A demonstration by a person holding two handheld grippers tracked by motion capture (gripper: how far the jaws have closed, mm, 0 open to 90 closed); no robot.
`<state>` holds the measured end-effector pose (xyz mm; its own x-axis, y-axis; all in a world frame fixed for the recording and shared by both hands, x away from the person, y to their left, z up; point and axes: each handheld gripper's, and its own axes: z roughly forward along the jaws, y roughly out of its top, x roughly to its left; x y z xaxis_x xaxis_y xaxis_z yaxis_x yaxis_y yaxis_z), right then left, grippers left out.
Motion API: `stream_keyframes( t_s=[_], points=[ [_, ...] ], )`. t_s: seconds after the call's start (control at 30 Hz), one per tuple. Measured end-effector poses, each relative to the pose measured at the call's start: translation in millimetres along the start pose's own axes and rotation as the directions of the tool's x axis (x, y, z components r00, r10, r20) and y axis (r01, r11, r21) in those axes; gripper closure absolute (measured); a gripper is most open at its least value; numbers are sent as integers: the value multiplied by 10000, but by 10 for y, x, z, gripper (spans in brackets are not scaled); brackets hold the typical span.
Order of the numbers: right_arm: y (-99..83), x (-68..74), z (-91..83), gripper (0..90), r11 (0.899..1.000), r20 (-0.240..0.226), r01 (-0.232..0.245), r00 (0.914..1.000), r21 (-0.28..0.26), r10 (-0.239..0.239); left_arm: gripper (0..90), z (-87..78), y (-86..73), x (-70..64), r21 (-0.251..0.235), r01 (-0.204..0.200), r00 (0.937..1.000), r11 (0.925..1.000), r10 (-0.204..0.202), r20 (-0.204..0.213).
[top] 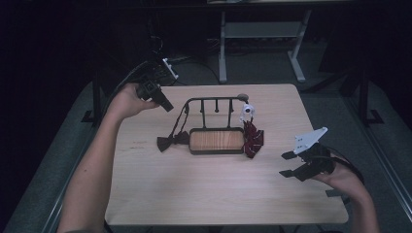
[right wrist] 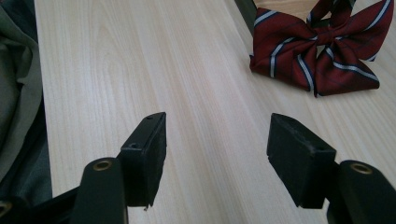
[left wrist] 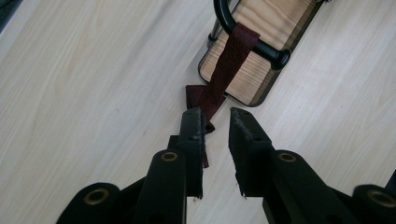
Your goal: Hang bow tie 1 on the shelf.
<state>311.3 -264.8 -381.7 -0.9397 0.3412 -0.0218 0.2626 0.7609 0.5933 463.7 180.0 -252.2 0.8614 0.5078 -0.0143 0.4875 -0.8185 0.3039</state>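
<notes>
A black rack [top: 216, 99] with a wooden base [top: 216, 141] stands mid-table. A plain dark red bow tie [top: 170, 141] lies left of the base, its strap [left wrist: 231, 56] looped over the rack's bar [left wrist: 275, 55]. A striped red bow tie [top: 253, 138] [right wrist: 322, 51] lies against the base's right end. My left gripper [top: 166, 106] [left wrist: 217, 114] hovers above and left of the rack, its jaws narrowly open with nothing between them. My right gripper [top: 284, 164] [right wrist: 217, 119] stands wide open and empty over the table's right side, short of the striped tie.
A small white object [top: 246, 110] hangs at the rack's right end. The light wood table [top: 194, 194] has bare surface in front of the rack. Green cloth [right wrist: 18, 93] lies past the table edge in the right gripper view. A desk frame [top: 222, 53] stands beyond the table.
</notes>
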Motion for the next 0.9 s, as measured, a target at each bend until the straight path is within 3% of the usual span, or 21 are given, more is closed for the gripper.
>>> stream_keyframes(
  t_s=[0.5,0.9],
  points=[
    [13,3,42,351,9999,57,-72,10000,130,71,649,22,-215,-10,-339,72,9999,9994,-68,126],
    [9,-13,48,339,9997,125,-179,9998,179,177,571,26,-464,11,-639,398,9991,9972,-389,155]
  ],
)
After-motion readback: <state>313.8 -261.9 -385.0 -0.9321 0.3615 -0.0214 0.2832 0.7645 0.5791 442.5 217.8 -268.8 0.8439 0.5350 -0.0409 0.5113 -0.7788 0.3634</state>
